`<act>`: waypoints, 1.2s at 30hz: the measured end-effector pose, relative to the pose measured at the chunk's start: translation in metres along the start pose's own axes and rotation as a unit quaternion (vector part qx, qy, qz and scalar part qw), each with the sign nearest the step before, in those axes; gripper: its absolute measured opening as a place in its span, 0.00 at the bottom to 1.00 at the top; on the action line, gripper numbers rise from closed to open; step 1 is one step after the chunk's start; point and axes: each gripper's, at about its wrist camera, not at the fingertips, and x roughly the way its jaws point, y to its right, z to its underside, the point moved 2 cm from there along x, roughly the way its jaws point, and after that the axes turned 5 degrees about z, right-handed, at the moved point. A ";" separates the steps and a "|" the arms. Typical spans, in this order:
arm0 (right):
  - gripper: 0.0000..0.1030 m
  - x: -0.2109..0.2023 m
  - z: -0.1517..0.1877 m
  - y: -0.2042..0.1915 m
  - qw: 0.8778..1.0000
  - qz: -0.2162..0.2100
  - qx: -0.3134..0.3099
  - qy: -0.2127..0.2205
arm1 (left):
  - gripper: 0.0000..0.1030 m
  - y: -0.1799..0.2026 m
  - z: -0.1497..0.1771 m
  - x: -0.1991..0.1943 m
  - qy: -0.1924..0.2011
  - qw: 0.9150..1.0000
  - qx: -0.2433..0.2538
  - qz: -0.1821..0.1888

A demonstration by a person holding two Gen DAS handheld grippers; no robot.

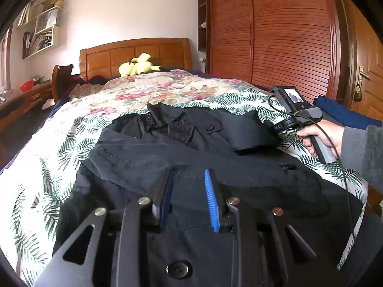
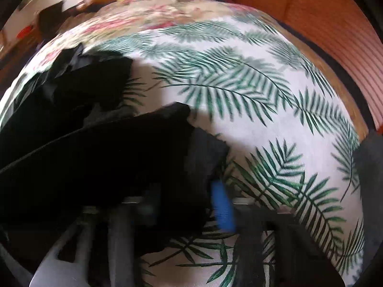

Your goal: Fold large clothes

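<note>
We see dark coat spread on bed with palm-leaf cover, collar toward headboard. Left hand-held gripper near coat's lower edge, fingers narrowly apart, cloth between them; we cannot tell if pinched. Right hand-held gripper, held by hand in grey sleeve, at coat's right edge; blurred view shows pads pinching dark cloth. Yellow plush toy by headboard.
</note>
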 end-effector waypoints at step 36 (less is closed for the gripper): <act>0.16 -0.260 0.105 -0.181 0.949 -0.220 -0.166 0.155 | 0.24 -0.052 0.015 -0.056 0.028 0.997 -0.033 -0.058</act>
